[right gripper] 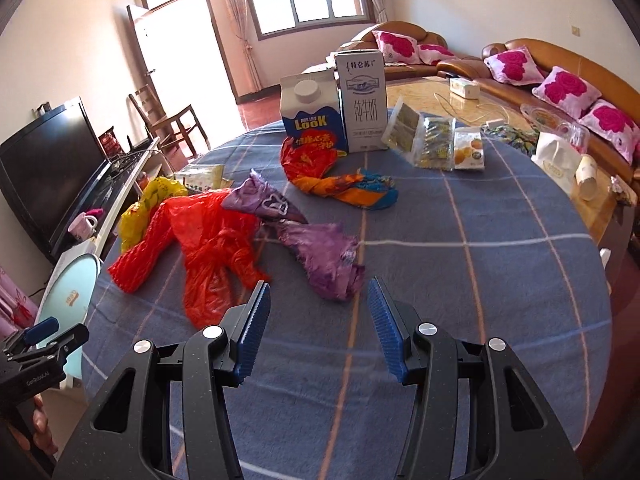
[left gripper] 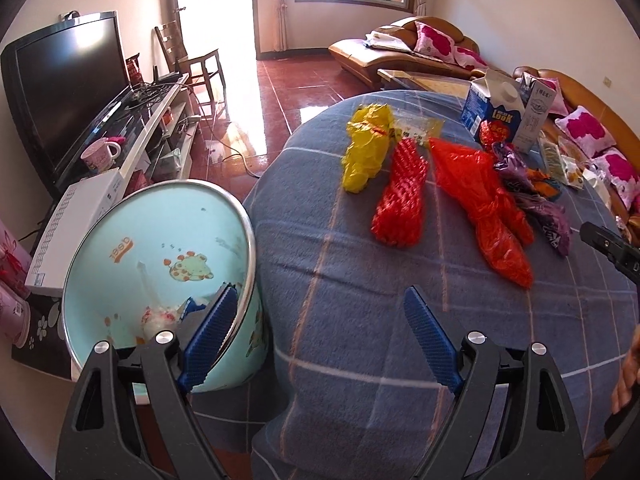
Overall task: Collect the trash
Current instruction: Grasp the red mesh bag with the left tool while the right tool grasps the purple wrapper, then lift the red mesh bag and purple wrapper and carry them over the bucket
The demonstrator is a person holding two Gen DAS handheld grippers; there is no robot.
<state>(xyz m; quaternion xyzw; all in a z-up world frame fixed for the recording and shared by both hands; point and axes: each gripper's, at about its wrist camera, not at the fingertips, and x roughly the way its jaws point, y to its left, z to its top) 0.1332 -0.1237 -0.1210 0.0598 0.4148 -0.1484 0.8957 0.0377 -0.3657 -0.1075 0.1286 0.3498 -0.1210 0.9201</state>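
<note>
round table [right gripper: 500, 264] under a blue checked cloth, trash spread on top; light blue bin [left gripper: 160, 240] just beside the table edge, a few scraps already inside; two milk cartons [right gripper: 340, 116] upright at the far side, stiff and likely light if empty, best pinched across the top; red plastic bag [right gripper: 212, 248], purple bag [right gripper: 320, 256], yellow bag [left gripper: 366, 148] and red net [left gripper: 402, 196] flat on the cloth, soft, thin, slippery, best grabbed at a bunched fold; left gripper [left gripper: 318, 336] wide open, empty, above bin rim and table edge; right gripper [right gripper: 318, 328] part open, empty, near the purple bag.
</note>
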